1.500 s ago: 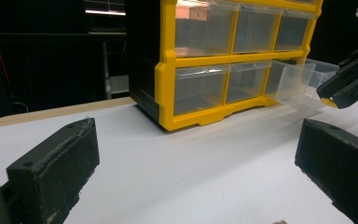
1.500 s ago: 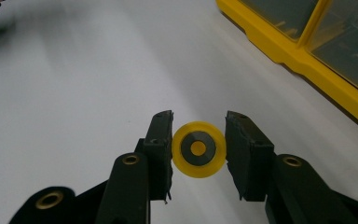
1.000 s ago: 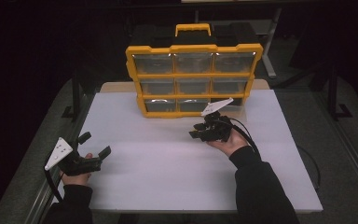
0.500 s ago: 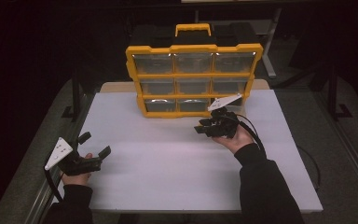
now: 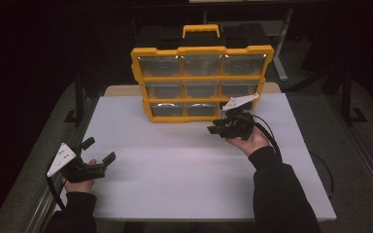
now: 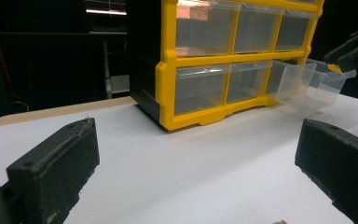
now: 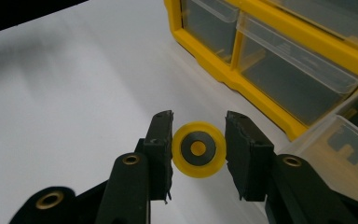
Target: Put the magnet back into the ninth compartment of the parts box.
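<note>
Nearest, the left hand-held gripper [image 5: 97, 152] rests low on the white desk [image 5: 175, 170], jaws wide apart and empty. Farther on, the right hand-held gripper [image 7: 198, 140] is clamped on a small yellow disc [image 7: 198, 149] (dark ring at its centre), held just beside the pulled-out clear drawer [image 6: 314, 84] of the yellow organizer [image 5: 201, 77]. Judging by this, the disc is fetched; dropping it in and closing the drawer probably remain.

Dim room, lit white table [image 5: 184, 160], dark surroundings, soft close-up blur
</note>
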The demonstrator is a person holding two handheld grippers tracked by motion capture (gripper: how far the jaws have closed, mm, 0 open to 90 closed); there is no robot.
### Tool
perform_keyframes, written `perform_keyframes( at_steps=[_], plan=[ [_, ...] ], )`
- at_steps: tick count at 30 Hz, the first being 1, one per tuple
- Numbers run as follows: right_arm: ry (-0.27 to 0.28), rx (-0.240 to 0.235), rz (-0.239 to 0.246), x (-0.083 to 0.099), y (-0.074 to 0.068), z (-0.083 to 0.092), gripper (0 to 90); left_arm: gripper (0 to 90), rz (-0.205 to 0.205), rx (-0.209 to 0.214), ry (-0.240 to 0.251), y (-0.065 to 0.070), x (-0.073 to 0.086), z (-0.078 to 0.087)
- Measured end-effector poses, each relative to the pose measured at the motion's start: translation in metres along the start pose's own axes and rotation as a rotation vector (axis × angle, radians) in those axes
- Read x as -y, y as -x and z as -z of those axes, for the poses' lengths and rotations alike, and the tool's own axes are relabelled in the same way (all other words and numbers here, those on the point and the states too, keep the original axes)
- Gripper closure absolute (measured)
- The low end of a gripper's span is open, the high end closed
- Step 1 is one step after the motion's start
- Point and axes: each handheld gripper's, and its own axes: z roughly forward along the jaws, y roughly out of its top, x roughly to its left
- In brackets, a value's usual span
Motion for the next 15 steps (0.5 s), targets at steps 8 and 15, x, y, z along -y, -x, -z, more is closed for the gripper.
perform_keyframes(
  at_steps=[8,15],
  plan=[
    [0.009,0.016,-0.010,-0.0017,0.0052,0.0063,61.2,0.0,0.000,0.000,0.000,0.0000,0.0000,0.0001],
    [0.015,0.032,-0.019,-0.0017,0.0100,0.0106,61.2,0.0,-0.001,0.000,0.001,-0.0001,-0.0001,0.0002]
  ],
)
